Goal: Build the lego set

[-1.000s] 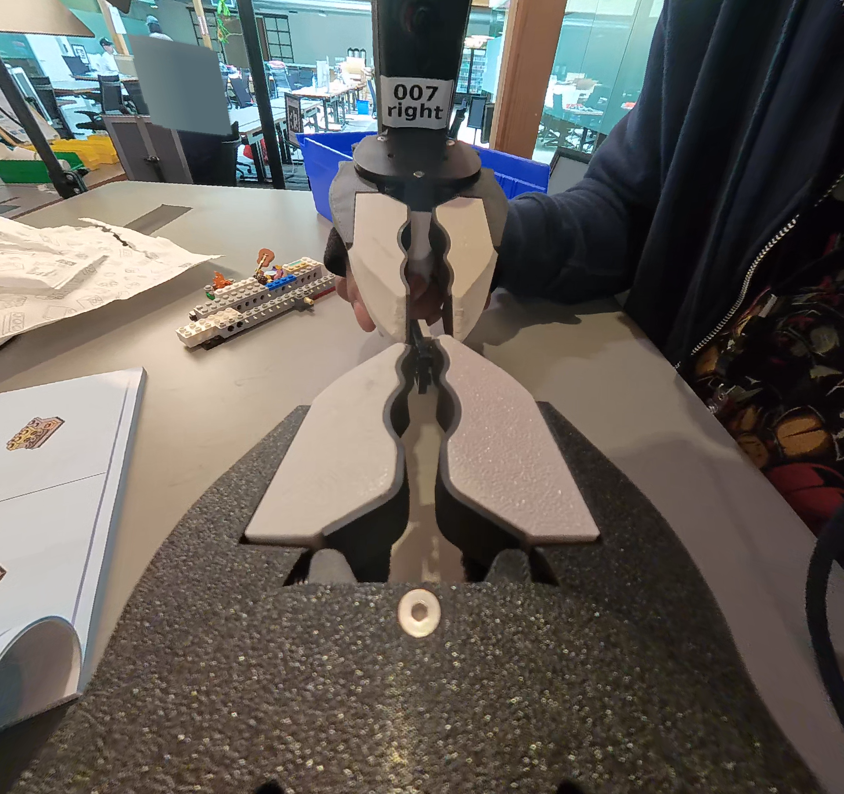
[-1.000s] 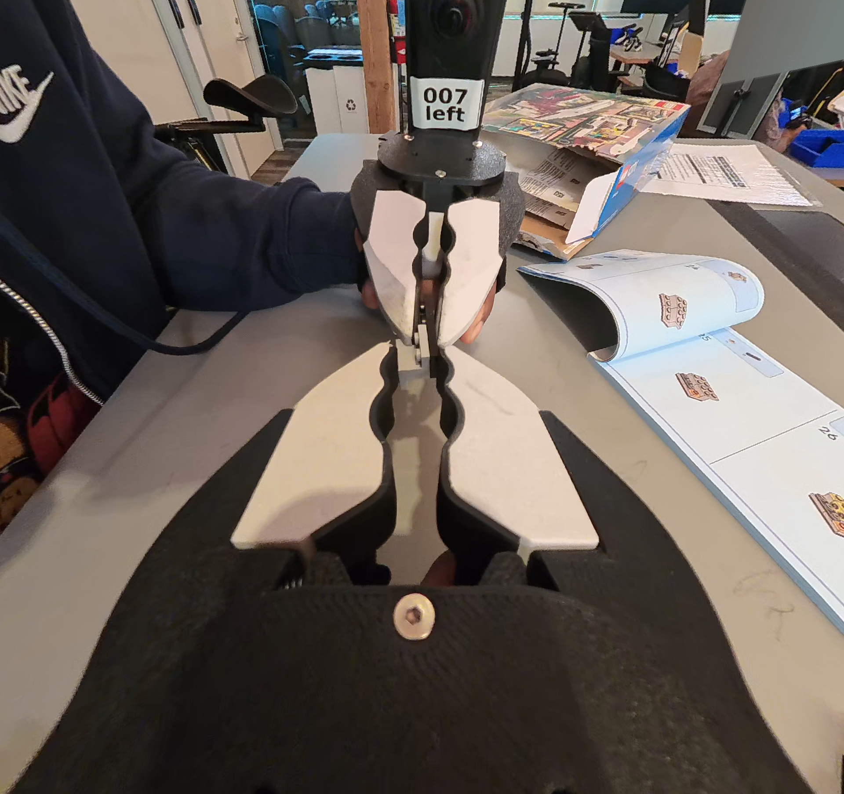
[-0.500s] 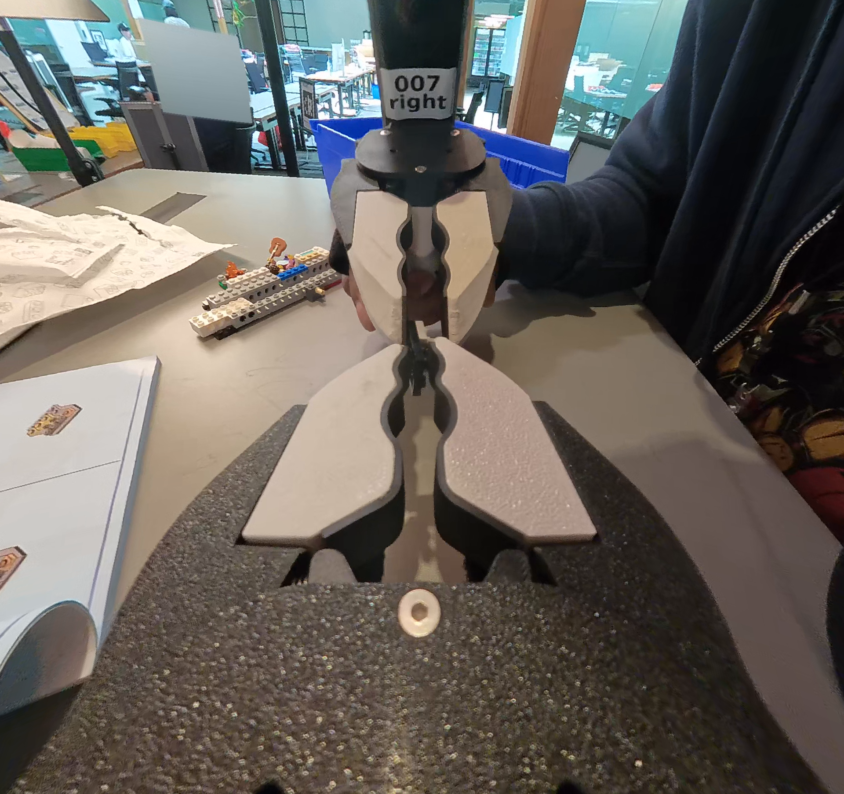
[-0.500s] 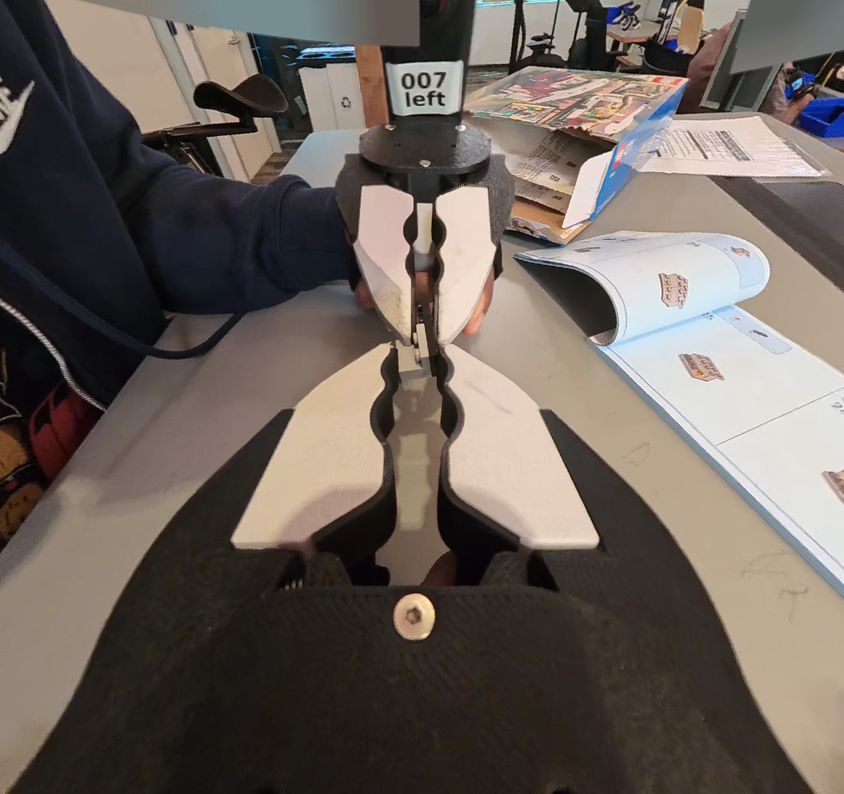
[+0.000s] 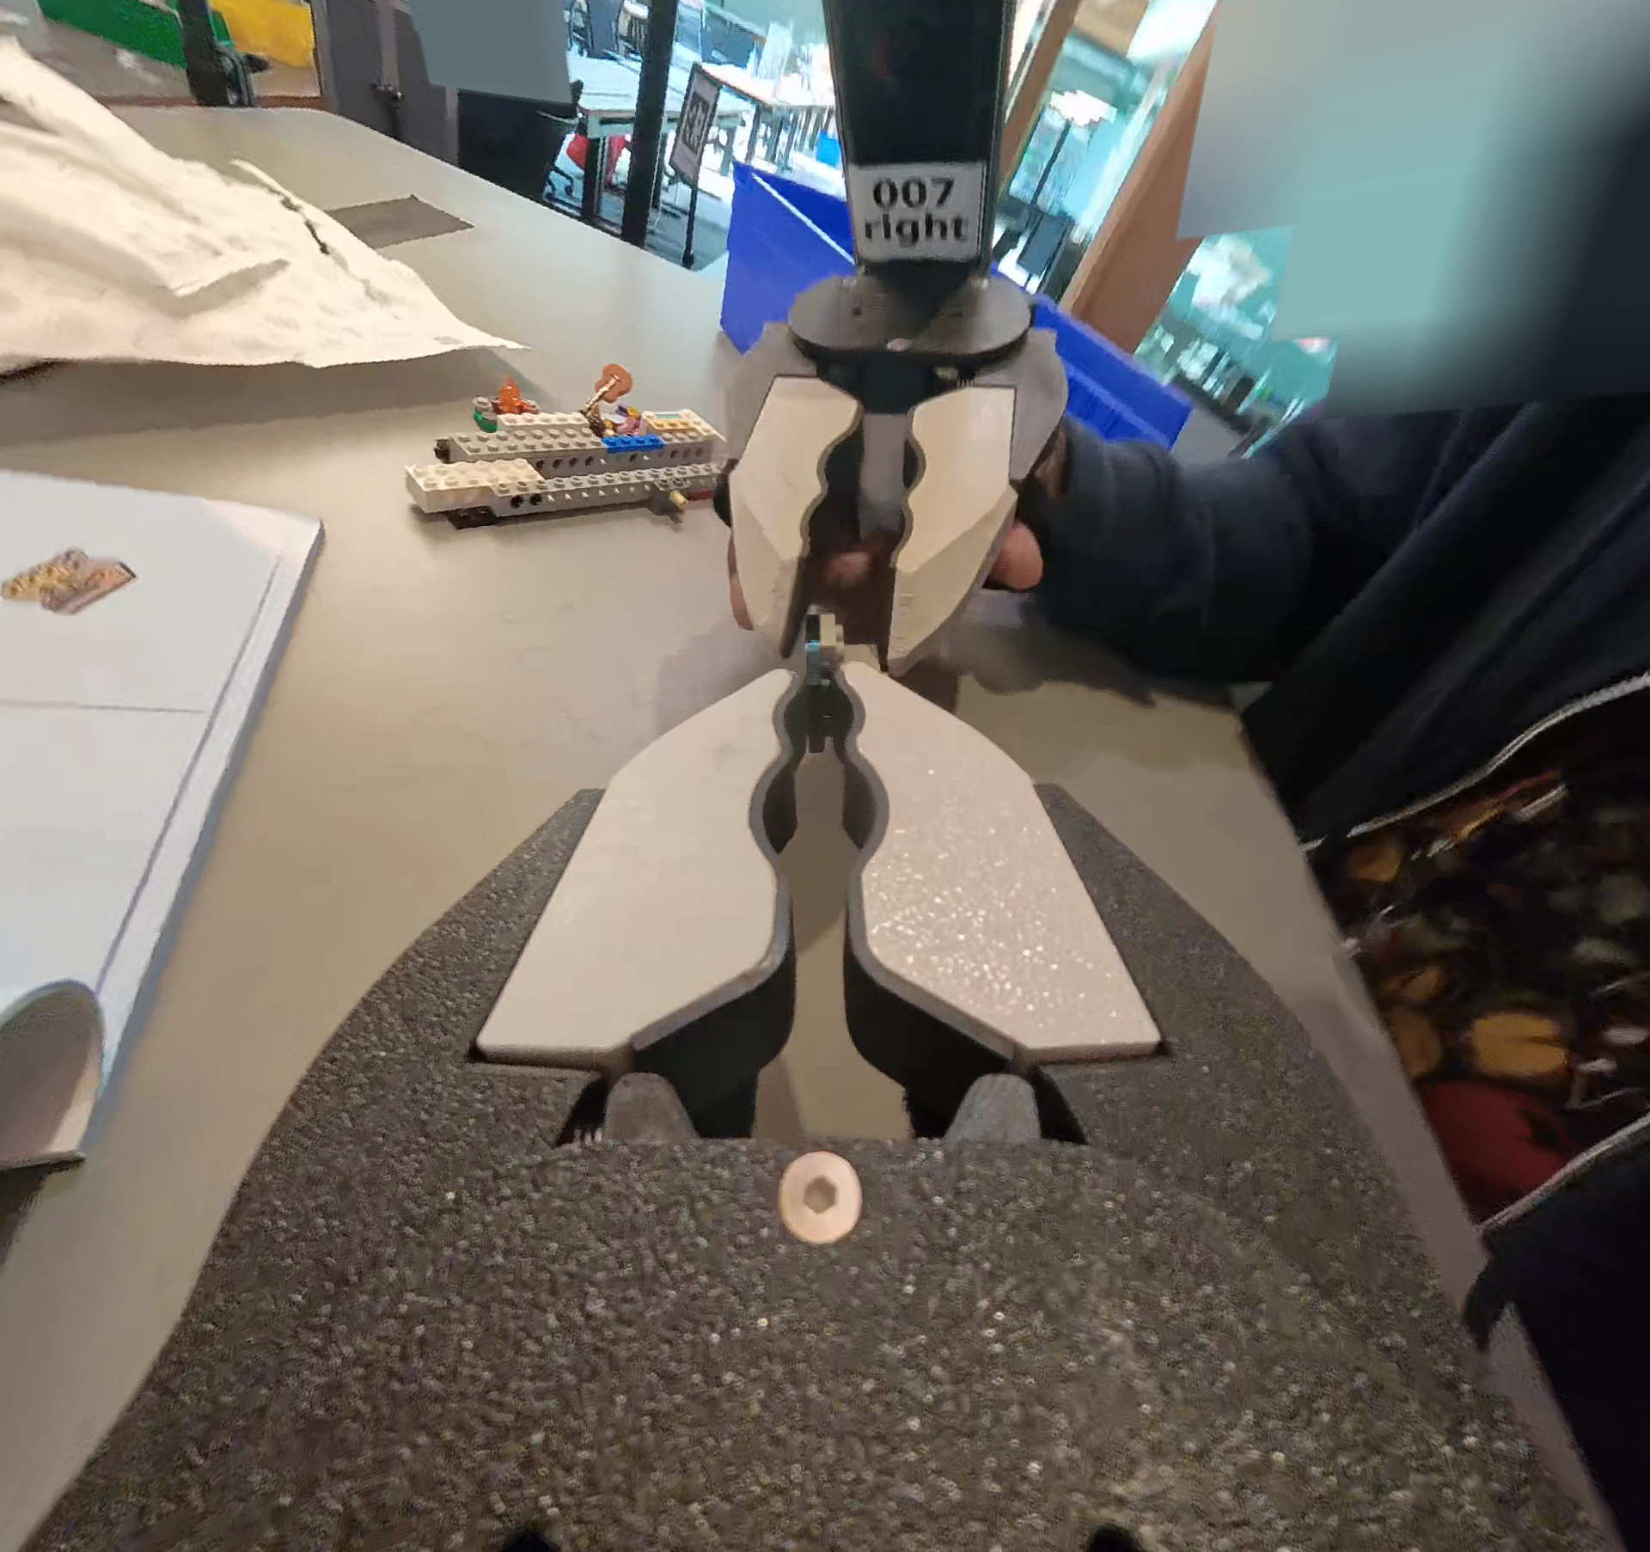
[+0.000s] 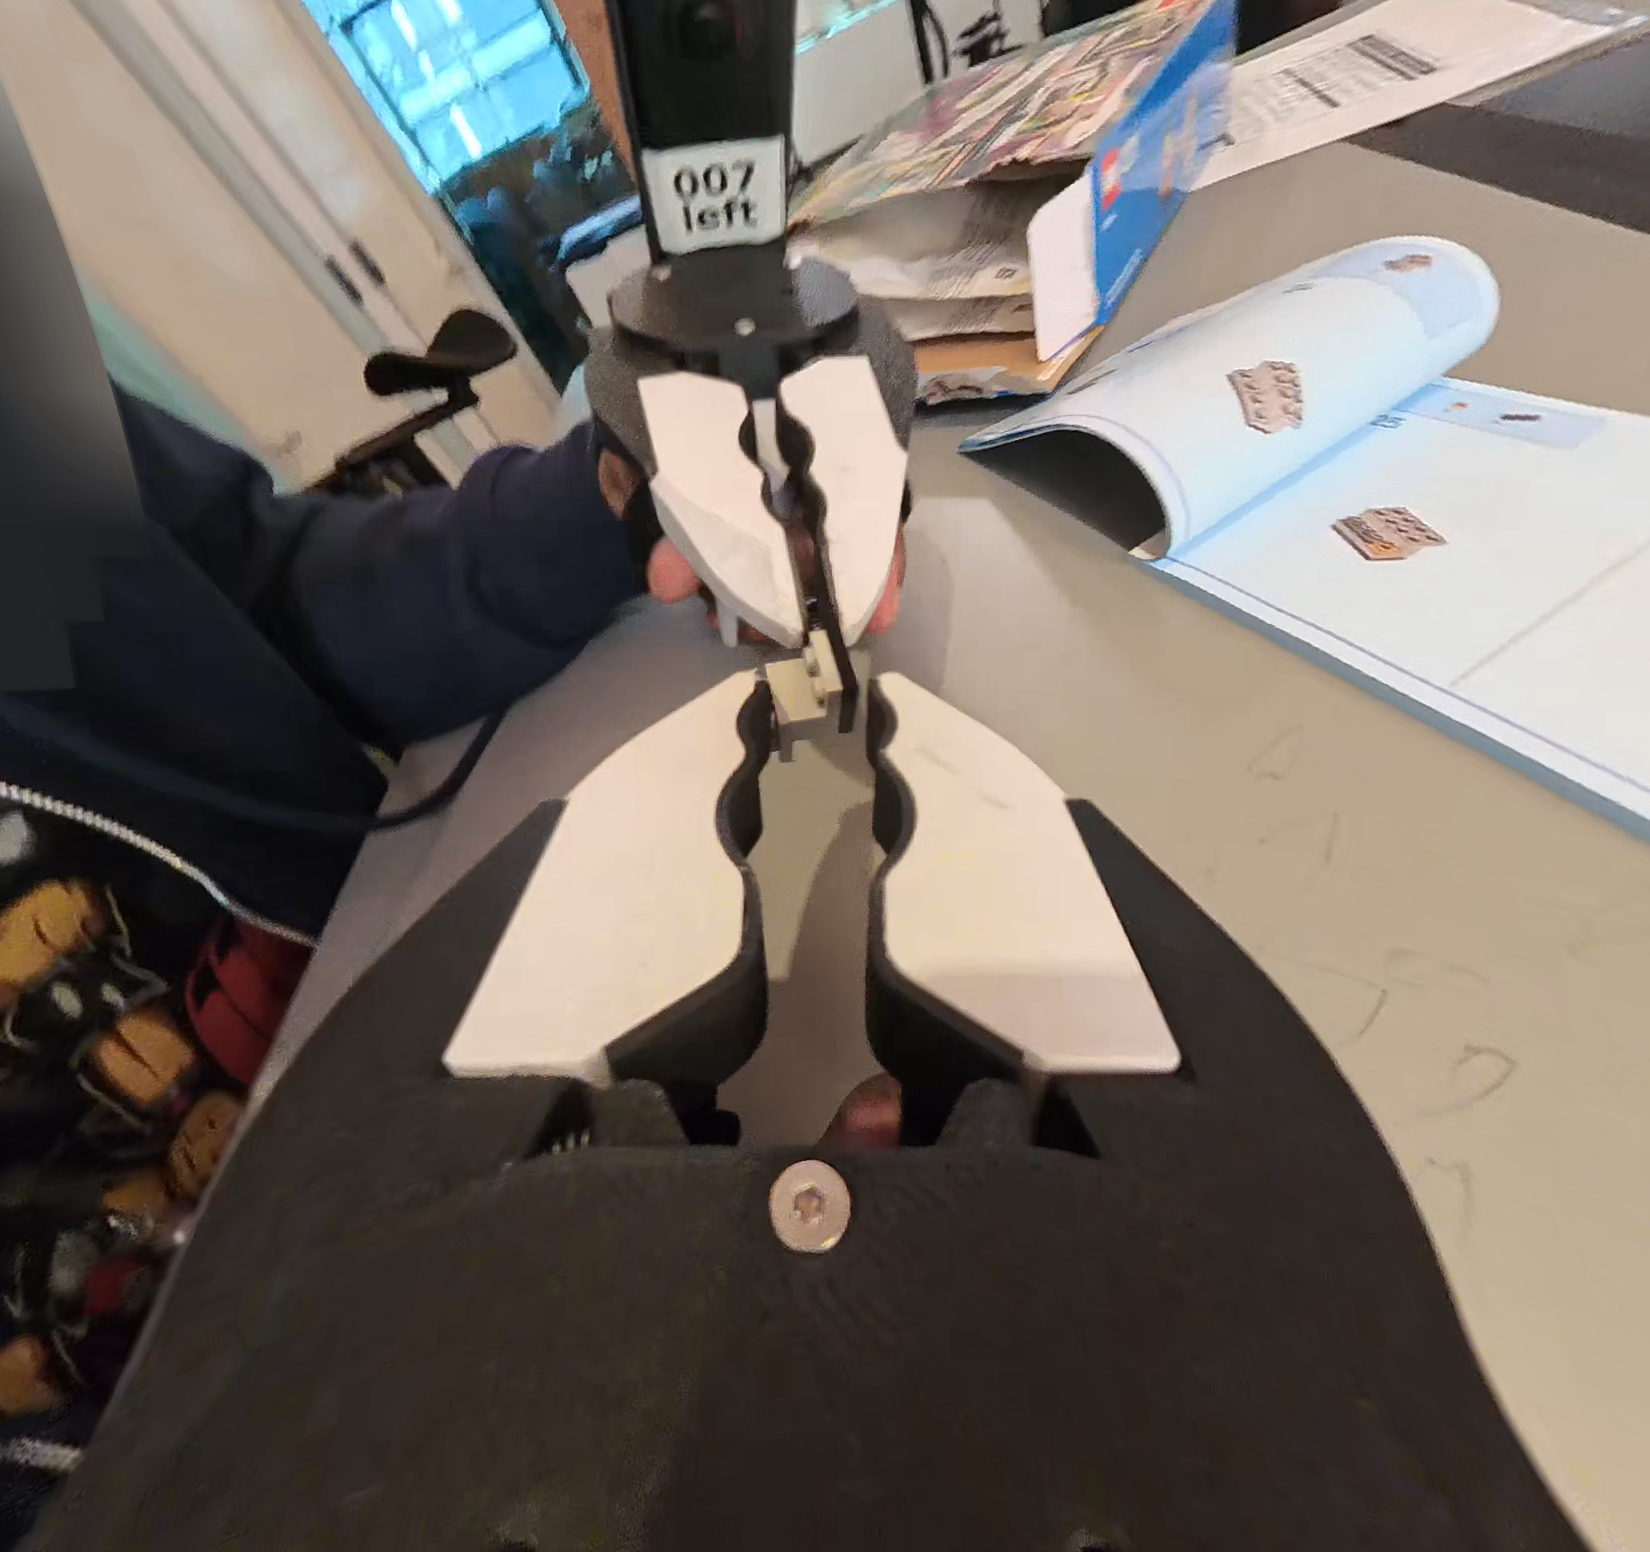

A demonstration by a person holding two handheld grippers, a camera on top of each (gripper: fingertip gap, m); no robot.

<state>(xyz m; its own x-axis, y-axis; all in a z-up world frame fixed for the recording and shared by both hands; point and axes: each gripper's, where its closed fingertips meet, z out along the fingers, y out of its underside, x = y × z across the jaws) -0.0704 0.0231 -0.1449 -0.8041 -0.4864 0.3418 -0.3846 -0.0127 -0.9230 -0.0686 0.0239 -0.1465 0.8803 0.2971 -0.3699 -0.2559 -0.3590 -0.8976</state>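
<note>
In the left wrist view my left gripper point(image 5: 817, 683) is shut on a thin black brick piece point(image 5: 817, 719) with a light-blue bit at its tip. A small grey brick point(image 5: 829, 630) sits on that piece's far end, between the fingers of my right gripper point(image 5: 839, 652), which faces me. In the right wrist view my right gripper point(image 6: 817, 688) stands open around the grey brick point(image 6: 799, 697) and the black strip point(image 6: 844, 688). A gap shows between the strip and the right finger point(image 6: 902, 723). The left gripper point(image 6: 821, 639) pinches the strip from the far side.
A white and grey brick model point(image 5: 571, 464) lies on the grey table point(image 5: 446, 706). An open instruction booklet point(image 5: 134, 706) also shows in the right wrist view point(image 6: 1339, 527). Crumpled paper point(image 5: 179, 259), a blue bin point(image 5: 786, 259), a toy box point(image 6: 1116, 125) and a person's dark sleeve point(image 5: 1250, 545) surround the grippers. Left and right tips are no more than a few centimetres apart.
My right gripper's fingers have spread apart and no longer press the grey brick. My left gripper's fingers have closed a little tighter on the black piece. Both views have tilted.
</note>
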